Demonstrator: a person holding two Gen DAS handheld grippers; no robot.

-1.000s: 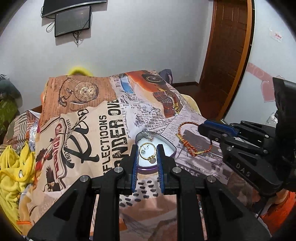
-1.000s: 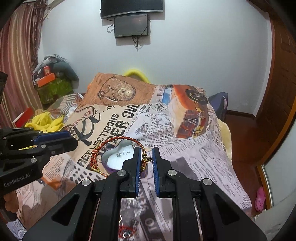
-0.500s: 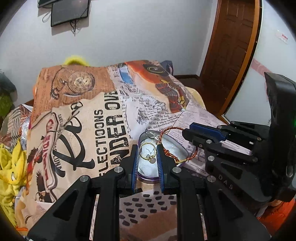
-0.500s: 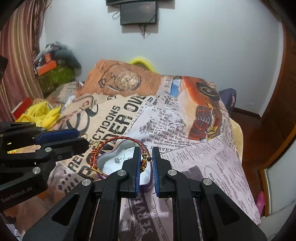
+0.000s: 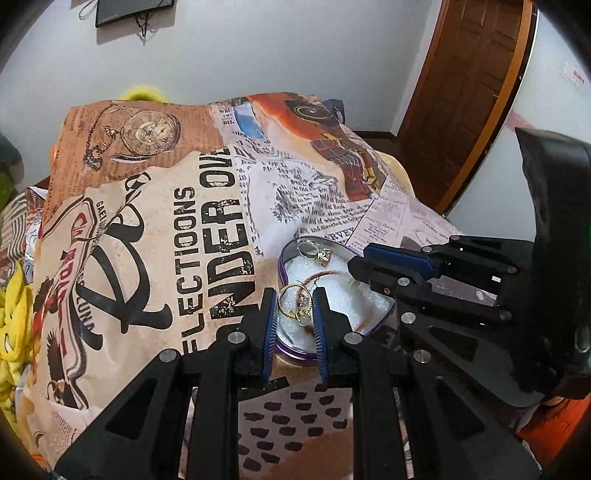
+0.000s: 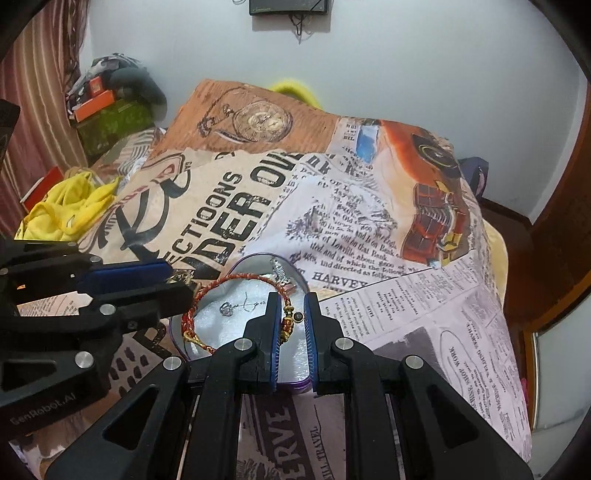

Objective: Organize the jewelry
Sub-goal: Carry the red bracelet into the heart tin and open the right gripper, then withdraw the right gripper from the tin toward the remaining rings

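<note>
Left tool (image 5: 294, 309) pinching gold ring (image 5: 291, 303), right tool (image 6: 290, 318) pinching red bracelet (image 6: 236, 291)

A bedroom in a home: a bed (image 6: 424, 302) under a newspaper-print cover fills the middle, a dark screen (image 6: 288, 6) hangs on the plain white wall, a wooden door (image 5: 461, 92) stands to one side, a striped curtain (image 6: 33, 85) hangs at the other, and yellow clothes (image 6: 62, 210) and boxes (image 6: 96, 103) are piled beside the bed.

tin (image 5: 295, 354): glossy purple metal rim, white foam lining | ring (image 5: 295, 302): shiny gold metal | bracelet (image 6: 236, 282): braided red-gold thread | bedspread (image 5: 155, 236): matt printed cloth
</note>
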